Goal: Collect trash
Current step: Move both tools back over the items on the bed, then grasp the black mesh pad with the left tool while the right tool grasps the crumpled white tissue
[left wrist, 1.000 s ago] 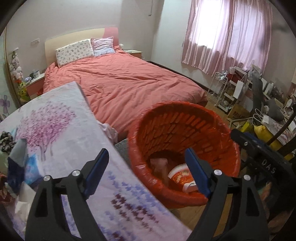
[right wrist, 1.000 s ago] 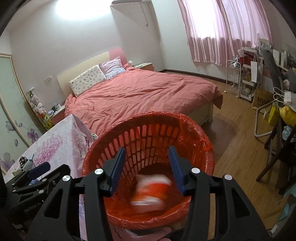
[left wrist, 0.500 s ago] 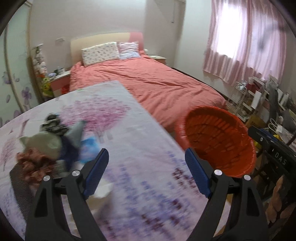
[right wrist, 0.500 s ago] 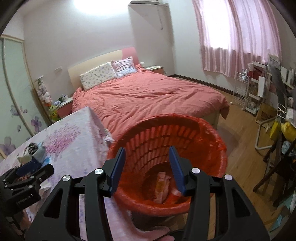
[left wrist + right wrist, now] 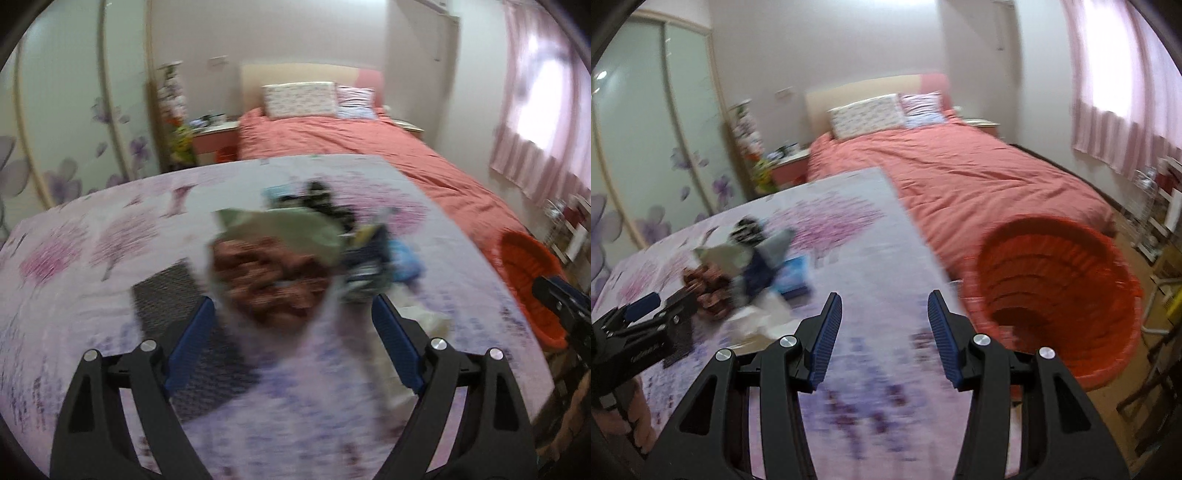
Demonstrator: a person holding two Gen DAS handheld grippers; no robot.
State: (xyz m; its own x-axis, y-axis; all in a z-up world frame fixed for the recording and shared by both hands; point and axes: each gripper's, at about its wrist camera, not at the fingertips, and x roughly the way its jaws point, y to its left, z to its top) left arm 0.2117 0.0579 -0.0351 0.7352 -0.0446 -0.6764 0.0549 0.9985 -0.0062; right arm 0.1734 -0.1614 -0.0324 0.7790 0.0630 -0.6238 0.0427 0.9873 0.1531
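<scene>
Both tongs are standing released: left tongs (image 5: 291, 332) are facing the blurred trash pile (image 5: 295, 258), orientation unreadable; right tongs (image 5: 882, 325) over the worktop (image 5: 871, 258).

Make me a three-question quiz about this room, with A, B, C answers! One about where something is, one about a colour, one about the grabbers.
1. Where is the trash pile?
A. On the flowery table
B. On the bed
C. In the basket

2. What colour is the basket?
A. Green
B. Orange-red
C. White

3. How are the left gripper and right gripper?
A. Both open and empty
B. Both shut on trash
C. One open, one shut

Answers:
1 A, the blurry heap of wrappers lies on the purple-flowered tablecloth.
2 B, its ribbed wall and liner are orange-red.
3 A, each pair of blue pads stands apart with nothing between them.
</scene>
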